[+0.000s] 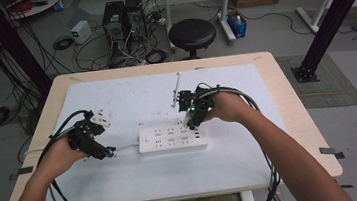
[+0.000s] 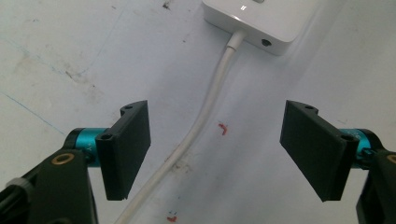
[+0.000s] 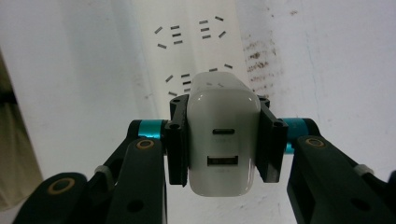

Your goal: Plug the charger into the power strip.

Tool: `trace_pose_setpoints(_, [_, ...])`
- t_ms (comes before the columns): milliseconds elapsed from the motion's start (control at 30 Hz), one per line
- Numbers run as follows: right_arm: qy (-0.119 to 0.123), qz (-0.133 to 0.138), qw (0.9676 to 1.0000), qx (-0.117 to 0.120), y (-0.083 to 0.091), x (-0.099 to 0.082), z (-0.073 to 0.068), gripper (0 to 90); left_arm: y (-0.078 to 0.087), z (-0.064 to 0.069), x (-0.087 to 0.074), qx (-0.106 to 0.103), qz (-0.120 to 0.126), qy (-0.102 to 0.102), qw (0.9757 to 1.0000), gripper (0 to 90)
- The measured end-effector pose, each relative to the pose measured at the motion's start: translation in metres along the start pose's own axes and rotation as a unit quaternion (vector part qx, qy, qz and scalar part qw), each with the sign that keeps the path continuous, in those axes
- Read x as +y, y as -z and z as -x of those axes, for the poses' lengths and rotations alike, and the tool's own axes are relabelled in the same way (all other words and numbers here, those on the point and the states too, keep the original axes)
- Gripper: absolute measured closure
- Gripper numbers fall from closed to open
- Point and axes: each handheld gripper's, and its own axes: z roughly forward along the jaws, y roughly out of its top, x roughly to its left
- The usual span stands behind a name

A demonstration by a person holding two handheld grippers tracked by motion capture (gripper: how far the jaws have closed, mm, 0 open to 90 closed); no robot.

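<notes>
A white power strip [image 1: 172, 138] lies in the middle of the white mat. Its white cord [image 2: 205, 112] runs from its left end between the pads of my left gripper [image 2: 217, 149], which stands open just above the mat to the left of the strip [image 2: 261, 21]. My right gripper [image 3: 224, 140] is shut on a white USB charger [image 3: 223, 140] with two ports facing the camera. It holds the charger over the right part of the strip [image 3: 191, 51], above the socket slots. In the high view the right gripper [image 1: 192, 119] hangs at the strip's right end.
Another white plug block [image 1: 99, 118] lies on the mat behind the left gripper [image 1: 105, 152]. A thin white stick [image 1: 176, 88] stands behind the right gripper. Beyond the table's far edge are a black stool [image 1: 192, 33], computer cases [image 1: 123, 21] and loose cables.
</notes>
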Motion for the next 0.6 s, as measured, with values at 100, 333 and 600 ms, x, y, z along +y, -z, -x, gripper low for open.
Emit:
trace_pose_setpoints(100, [0.018,-0.018,0.9997,0.002,-0.012,0.011,0.003,61.9,0.000,0.001,-0.001,-0.001,0.002,0.000,1.0000,24.6])
trace_pose_setpoints(333, [0.038,-0.038,0.9986,0.003,-0.029,0.023,0.002,62.0,-0.002,0.001,-0.004,-0.004,0.006,0.003,1.0000,24.5])
trace_pose_setpoints(600, [0.063,-0.051,0.9967,0.001,-0.043,0.027,0.004,61.9,-0.007,-0.001,-0.009,-0.009,0.009,0.009,0.9999,24.6])
